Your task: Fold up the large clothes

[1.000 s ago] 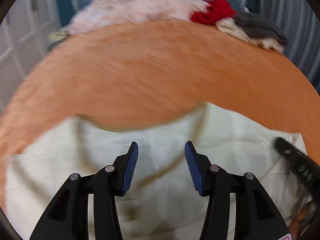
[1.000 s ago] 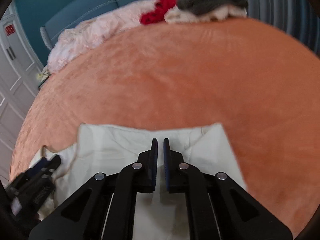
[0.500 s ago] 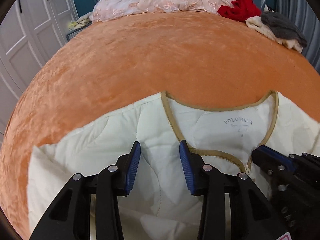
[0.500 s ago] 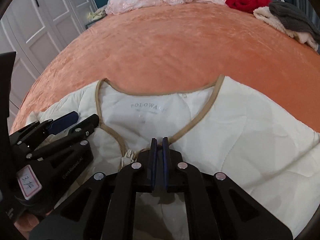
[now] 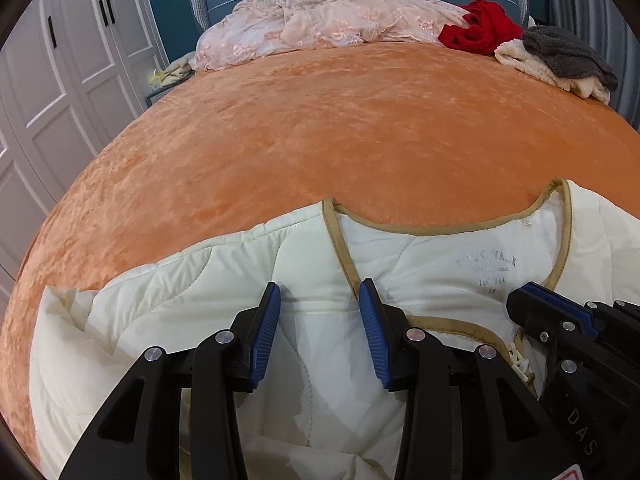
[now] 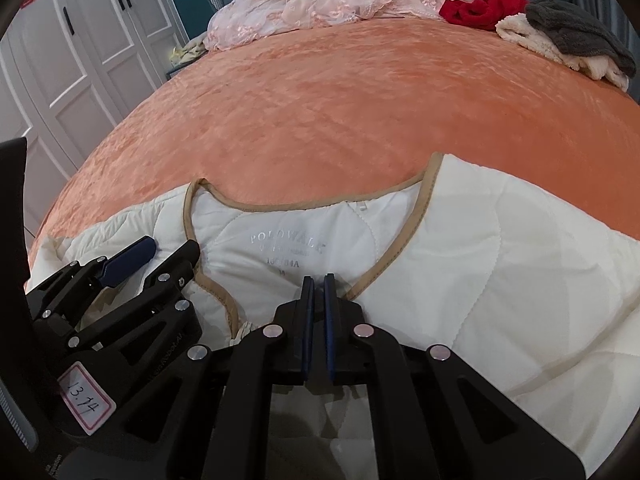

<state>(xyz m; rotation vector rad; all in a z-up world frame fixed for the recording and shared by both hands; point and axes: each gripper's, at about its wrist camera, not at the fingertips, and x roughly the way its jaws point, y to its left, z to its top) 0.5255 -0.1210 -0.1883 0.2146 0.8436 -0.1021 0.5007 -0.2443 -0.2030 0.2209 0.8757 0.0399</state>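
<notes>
A cream quilted jacket (image 5: 224, 300) with tan neckline trim (image 6: 384, 268) is lying spread on the orange bedspread (image 5: 340, 120), collar facing away from both grippers. The left gripper (image 5: 320, 296) is hovering over the jacket's front panel just left of the neckline, its jaws partly apart after having just been narrowing, with nothing pinched between them. The right gripper (image 6: 316, 280) is sitting at the base of the V-neck, its 2 fingers pressed together; whether fabric is caught there is unclear. Beyond, pink bedding (image 5: 328, 20), a red garment (image 5: 480, 26) and a grey towel (image 5: 568, 54) are lying by the headboard.
</notes>
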